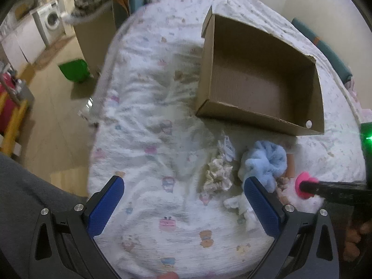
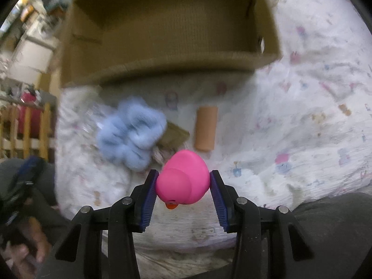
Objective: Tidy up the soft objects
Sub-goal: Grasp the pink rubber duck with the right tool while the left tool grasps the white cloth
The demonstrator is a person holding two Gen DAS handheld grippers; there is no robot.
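My right gripper [image 2: 183, 181] is shut on a pink rubber duck [image 2: 183, 179], held above the bed; the duck also shows in the left wrist view [image 1: 304, 184]. My left gripper [image 1: 183, 186] is open and empty over the bed. An empty cardboard box [image 1: 260, 79] lies open on the bed ahead; in the right wrist view the box [image 2: 162, 37] is beyond the duck. A fluffy blue scrunchie [image 1: 265, 160] [image 2: 130, 132], a cream scrunchie [image 1: 217, 174] and an orange cylinder [image 2: 205, 127] lie in front of the box.
The bed has a white cartoon-print sheet [image 1: 151, 139]. A white cloth scrap [image 1: 239, 207] lies near my left gripper's right finger. A green bin [image 1: 74, 69] stands on the wooden floor at left, with a washing machine [image 1: 50, 21] behind.
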